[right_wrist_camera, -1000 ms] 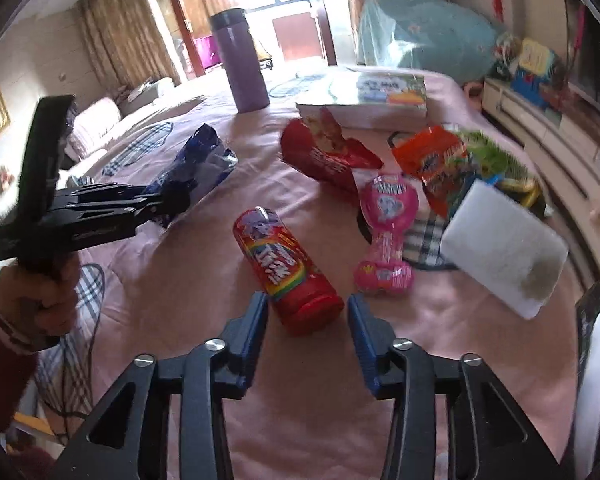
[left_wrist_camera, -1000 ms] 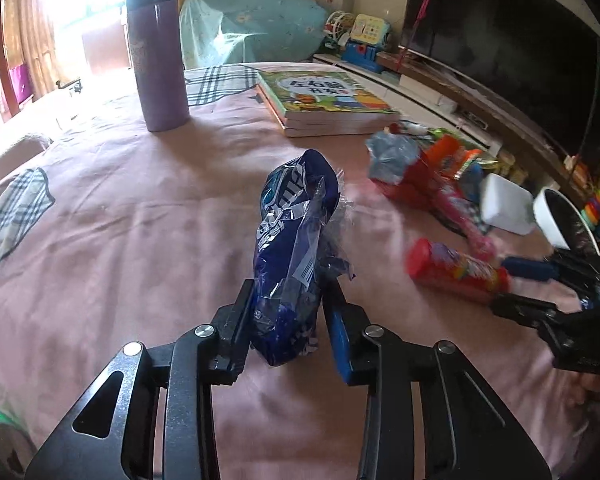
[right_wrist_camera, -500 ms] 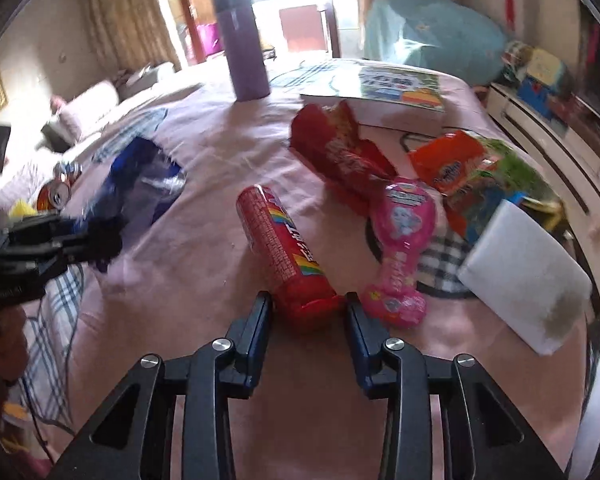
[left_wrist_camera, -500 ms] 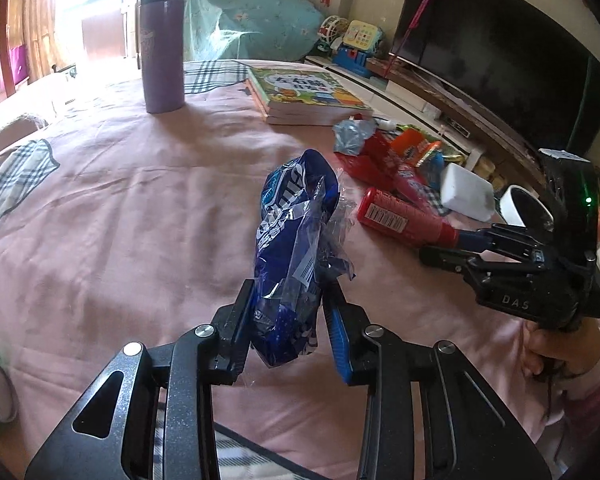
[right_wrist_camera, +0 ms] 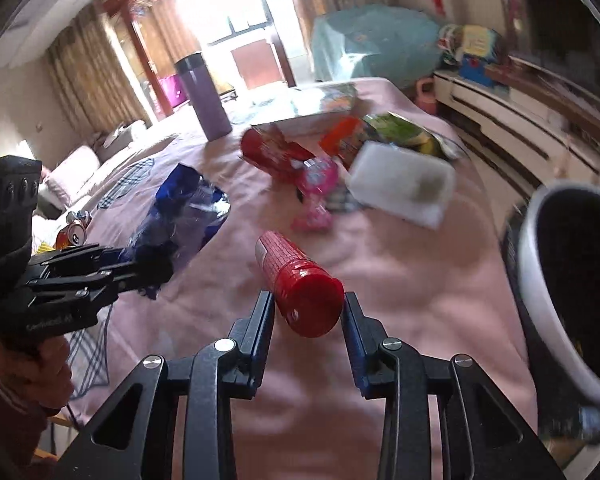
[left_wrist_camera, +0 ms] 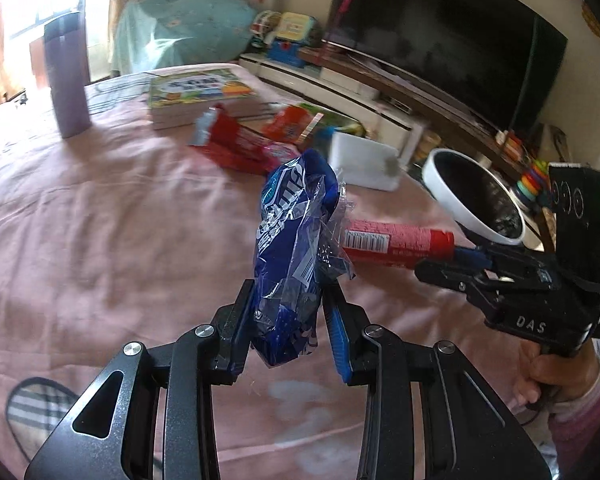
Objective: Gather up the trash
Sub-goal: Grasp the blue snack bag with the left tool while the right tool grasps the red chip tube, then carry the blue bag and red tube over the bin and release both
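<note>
A crumpled blue snack wrapper (left_wrist_camera: 296,248) stands upright between the pads of my left gripper (left_wrist_camera: 288,292), which is shut on it above the pink tablecloth. To its right, my right gripper (left_wrist_camera: 452,256) holds a red candy tube (left_wrist_camera: 396,242) by its cap end. In the right wrist view the red tube (right_wrist_camera: 300,280) sits clamped in the right gripper (right_wrist_camera: 306,300), lifted off the cloth. The left gripper (right_wrist_camera: 152,268) with the blue wrapper (right_wrist_camera: 188,212) is at the left. A white-rimmed, dark-lined bin (right_wrist_camera: 528,272) stands close on the right, beyond the table edge.
On the table are a purple flask (left_wrist_camera: 66,80), a stack of books (left_wrist_camera: 200,92), a red snack bag (left_wrist_camera: 232,144), orange and green wrappers (left_wrist_camera: 296,122), a white block (left_wrist_camera: 364,160) and a pink packet (right_wrist_camera: 316,184). A drink can (right_wrist_camera: 74,234) lies far left. A TV (left_wrist_camera: 440,52) stands behind.
My right gripper closed on the red tube and lifted it off the cloth. Both grippers swung right toward the bin, the left one still carrying the blue wrapper.
</note>
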Action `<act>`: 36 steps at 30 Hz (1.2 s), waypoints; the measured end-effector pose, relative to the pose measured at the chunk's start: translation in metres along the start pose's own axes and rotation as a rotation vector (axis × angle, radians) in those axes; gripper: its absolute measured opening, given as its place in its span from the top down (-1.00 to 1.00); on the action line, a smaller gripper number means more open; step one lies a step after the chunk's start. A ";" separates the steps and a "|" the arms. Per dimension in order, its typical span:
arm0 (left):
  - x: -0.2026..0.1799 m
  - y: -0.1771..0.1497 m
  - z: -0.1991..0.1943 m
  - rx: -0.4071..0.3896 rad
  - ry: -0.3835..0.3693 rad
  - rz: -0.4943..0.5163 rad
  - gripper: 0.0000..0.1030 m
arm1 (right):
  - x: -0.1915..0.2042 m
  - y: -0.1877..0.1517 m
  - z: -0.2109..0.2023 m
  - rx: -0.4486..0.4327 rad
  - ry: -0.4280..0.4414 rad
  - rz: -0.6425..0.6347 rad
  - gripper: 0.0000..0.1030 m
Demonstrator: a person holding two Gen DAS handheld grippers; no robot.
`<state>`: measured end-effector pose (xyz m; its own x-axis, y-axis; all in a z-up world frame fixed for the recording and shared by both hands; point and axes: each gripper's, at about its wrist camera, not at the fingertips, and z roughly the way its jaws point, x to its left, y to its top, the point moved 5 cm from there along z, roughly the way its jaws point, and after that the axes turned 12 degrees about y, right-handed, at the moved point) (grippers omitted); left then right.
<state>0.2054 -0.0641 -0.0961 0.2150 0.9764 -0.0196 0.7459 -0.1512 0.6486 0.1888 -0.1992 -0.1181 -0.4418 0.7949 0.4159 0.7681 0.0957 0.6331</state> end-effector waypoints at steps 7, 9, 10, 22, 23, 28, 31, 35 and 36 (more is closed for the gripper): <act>-0.013 -0.001 0.000 0.009 -0.006 0.023 0.37 | -0.010 -0.020 -0.008 0.036 -0.014 0.017 0.09; -0.012 -0.003 -0.001 0.010 -0.001 0.022 0.37 | -0.013 -0.016 -0.008 0.022 -0.024 0.017 -0.01; -0.011 -0.003 -0.002 0.012 0.002 0.019 0.37 | -0.014 -0.015 -0.007 0.020 -0.025 0.014 -0.03; -0.029 -0.001 -0.004 0.011 -0.013 0.037 0.37 | -0.009 -0.012 -0.002 0.021 -0.017 -0.006 0.39; -0.035 0.000 -0.003 0.011 -0.020 0.047 0.37 | -0.012 -0.013 -0.007 0.010 -0.021 0.008 0.39; -0.076 0.009 -0.002 0.000 -0.067 0.110 0.37 | -0.039 -0.019 -0.049 -0.082 -0.064 0.103 0.40; -0.100 0.016 -0.002 -0.010 -0.090 0.146 0.37 | -0.055 -0.020 -0.073 -0.126 -0.096 0.141 0.40; -0.131 0.027 -0.002 -0.021 -0.118 0.190 0.37 | -0.078 -0.022 -0.105 -0.177 -0.144 0.185 0.40; -0.139 0.029 -0.002 -0.024 -0.124 0.201 0.37 | -0.085 -0.022 -0.113 -0.192 -0.159 0.199 0.40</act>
<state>0.1962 -0.2035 -0.0729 0.4345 0.9004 0.0199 0.6653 -0.3358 0.6668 0.1571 -0.3364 -0.0936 -0.2026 0.8717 0.4461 0.7241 -0.1733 0.6675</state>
